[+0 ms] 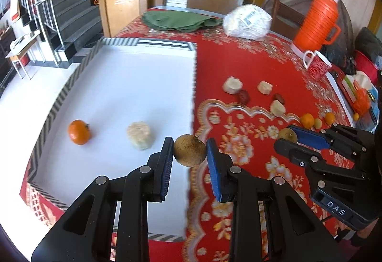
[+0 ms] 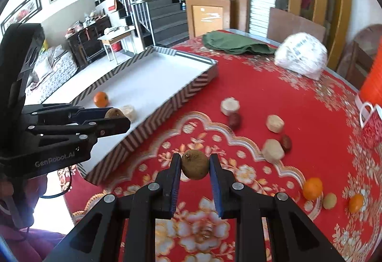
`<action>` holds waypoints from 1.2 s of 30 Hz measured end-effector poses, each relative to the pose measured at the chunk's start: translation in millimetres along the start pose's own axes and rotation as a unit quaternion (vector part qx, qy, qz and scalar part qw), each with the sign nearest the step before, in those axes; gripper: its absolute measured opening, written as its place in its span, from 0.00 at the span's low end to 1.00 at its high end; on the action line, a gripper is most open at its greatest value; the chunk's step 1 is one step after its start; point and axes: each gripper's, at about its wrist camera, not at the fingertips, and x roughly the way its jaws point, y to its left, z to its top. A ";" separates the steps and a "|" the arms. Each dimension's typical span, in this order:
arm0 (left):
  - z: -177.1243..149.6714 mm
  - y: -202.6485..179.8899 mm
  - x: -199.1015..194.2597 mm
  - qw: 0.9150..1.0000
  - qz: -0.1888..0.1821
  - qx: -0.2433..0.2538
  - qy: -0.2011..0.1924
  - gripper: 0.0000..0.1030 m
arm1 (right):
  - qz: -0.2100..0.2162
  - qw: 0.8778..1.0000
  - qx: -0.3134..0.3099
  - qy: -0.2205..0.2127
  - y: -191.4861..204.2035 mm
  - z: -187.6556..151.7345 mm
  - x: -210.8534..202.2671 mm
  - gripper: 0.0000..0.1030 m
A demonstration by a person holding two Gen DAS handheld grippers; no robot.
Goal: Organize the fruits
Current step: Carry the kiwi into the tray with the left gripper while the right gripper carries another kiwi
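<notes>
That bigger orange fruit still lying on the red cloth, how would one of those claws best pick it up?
Grip the orange fruit across its round middle, coming down from above with one finger on the near side and one on the far side. A small pale fruit lies close on its right, so a left-right pinch looks crowded. The right gripper is nearest, but it already holds a brown fruit.

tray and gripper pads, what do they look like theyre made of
Tray: probably coated cardboard or thin board; flat matte white floor, low straight walls printed with a zigzag stripe. Left gripper pads: likely blue rubber or soft plastic, ribbed on the gripping face, set in matte black hard plastic fingers.
</notes>
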 end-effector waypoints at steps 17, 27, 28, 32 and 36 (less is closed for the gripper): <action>-10.5 68.0 -4.1 0.998 0.033 -0.049 0.004 0.26 | 0.041 0.996 -0.073 0.013 70.8 35.0 26.6 0.22; -15.4 94.3 -2.0 0.997 0.022 -0.073 0.018 0.26 | 0.060 0.992 -0.102 0.035 98.9 43.7 50.1 0.22; -16.3 95.5 -1.2 0.997 0.022 -0.074 0.020 0.26 | 0.061 0.992 -0.105 0.038 100.9 43.5 52.4 0.22; -17.4 98.1 2.4 0.997 0.022 -0.077 0.025 0.26 | 0.067 0.990 -0.110 0.050 107.1 43.4 63.3 0.22; -17.7 99.7 6.0 0.996 0.021 -0.078 0.029 0.26 | 0.072 0.989 -0.114 0.059 110.0 43.1 72.2 0.22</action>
